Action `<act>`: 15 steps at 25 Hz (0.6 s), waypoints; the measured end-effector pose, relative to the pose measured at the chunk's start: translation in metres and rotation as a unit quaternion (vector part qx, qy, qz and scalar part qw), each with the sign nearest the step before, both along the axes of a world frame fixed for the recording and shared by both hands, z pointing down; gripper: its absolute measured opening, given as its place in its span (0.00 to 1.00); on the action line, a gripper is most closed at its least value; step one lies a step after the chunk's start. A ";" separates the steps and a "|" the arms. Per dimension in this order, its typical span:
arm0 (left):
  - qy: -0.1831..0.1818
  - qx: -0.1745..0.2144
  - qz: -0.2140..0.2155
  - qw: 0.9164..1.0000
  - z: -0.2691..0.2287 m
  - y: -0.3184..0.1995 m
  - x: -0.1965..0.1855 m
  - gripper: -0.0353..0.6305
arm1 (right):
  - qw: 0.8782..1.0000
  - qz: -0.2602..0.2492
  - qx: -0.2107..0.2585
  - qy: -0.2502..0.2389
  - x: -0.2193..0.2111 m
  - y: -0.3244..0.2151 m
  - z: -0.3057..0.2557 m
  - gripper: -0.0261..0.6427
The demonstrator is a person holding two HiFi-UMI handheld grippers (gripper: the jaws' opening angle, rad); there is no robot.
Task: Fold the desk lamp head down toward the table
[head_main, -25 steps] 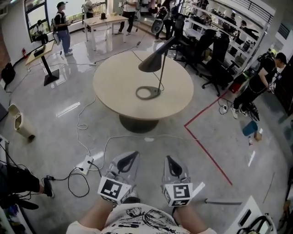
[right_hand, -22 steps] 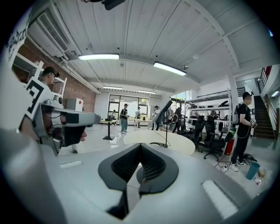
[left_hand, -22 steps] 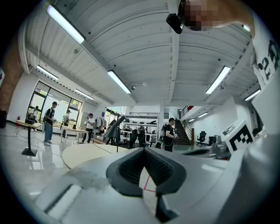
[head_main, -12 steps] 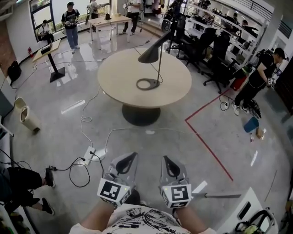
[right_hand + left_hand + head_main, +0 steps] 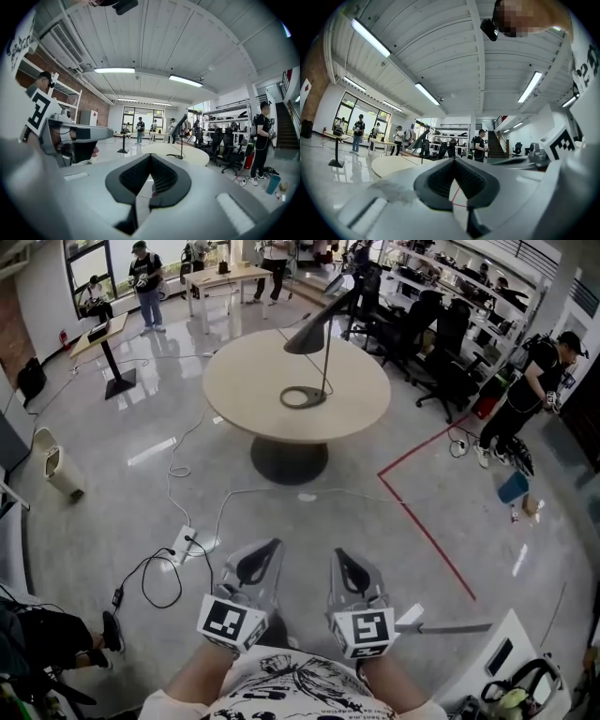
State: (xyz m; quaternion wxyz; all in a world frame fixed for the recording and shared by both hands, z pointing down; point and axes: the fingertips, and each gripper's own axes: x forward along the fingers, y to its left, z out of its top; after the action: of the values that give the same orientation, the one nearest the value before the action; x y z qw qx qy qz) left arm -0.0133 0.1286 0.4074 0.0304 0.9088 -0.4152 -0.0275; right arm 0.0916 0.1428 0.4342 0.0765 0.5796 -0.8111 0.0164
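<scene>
Floor, left: a white power strip (image 5: 185,545) with black cables lies on the grey polished floor (image 5: 112,521), ahead and left of the left gripper.

Left gripper (image 5: 273,547): held close to the body, pointing forward. Its dark ribbed fingers (image 5: 436,180) meet at the tips with nothing between them.

Task object: the black desk lamp (image 5: 326,367) stands on the round beige desk (image 5: 361,423), well apart from both grippers, with open floor between.

Lamp pose: the cone-shaped head (image 5: 307,339) sits at the top of the thin upright stem (image 5: 327,371), slanted and high above the desk. The ring-shaped base (image 5: 300,397) lies flat.

Right gripper (image 5: 338,555): just beside the left gripper and level with it. Its fingers (image 5: 133,176) are closed tip to tip and hold nothing.

Floor, right: a red tape line (image 5: 427,535) runs across the floor beyond the right gripper.

Step in hand (judgement): standing off from the desk. This fits either an approach with the head still to be lowered, or standing back with the slant already set.

Next move: not settled. Any contact with the head would require crossing to the desk.

Hard to make out: the lamp's hinge and how far the head can travel are too small to read. In both gripper views the lamp is only a small, distant shape.
</scene>
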 end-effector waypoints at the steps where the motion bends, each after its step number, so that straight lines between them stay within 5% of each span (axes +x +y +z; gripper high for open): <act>1: 0.001 0.001 0.000 1.000 -0.002 0.001 -0.002 0.06 | 1.000 0.000 0.001 0.000 -0.002 0.001 -0.002 0.05; 15: 0.003 0.000 0.008 1.000 -0.002 0.017 -0.005 0.06 | 1.000 0.011 0.004 -0.005 -0.005 0.016 -0.006 0.05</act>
State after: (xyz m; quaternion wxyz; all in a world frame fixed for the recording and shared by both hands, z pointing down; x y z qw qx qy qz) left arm -0.0188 0.1458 0.4058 0.0315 0.9121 -0.4077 -0.0302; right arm 0.0865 0.1589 0.4282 0.0703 0.5886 -0.8052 0.0172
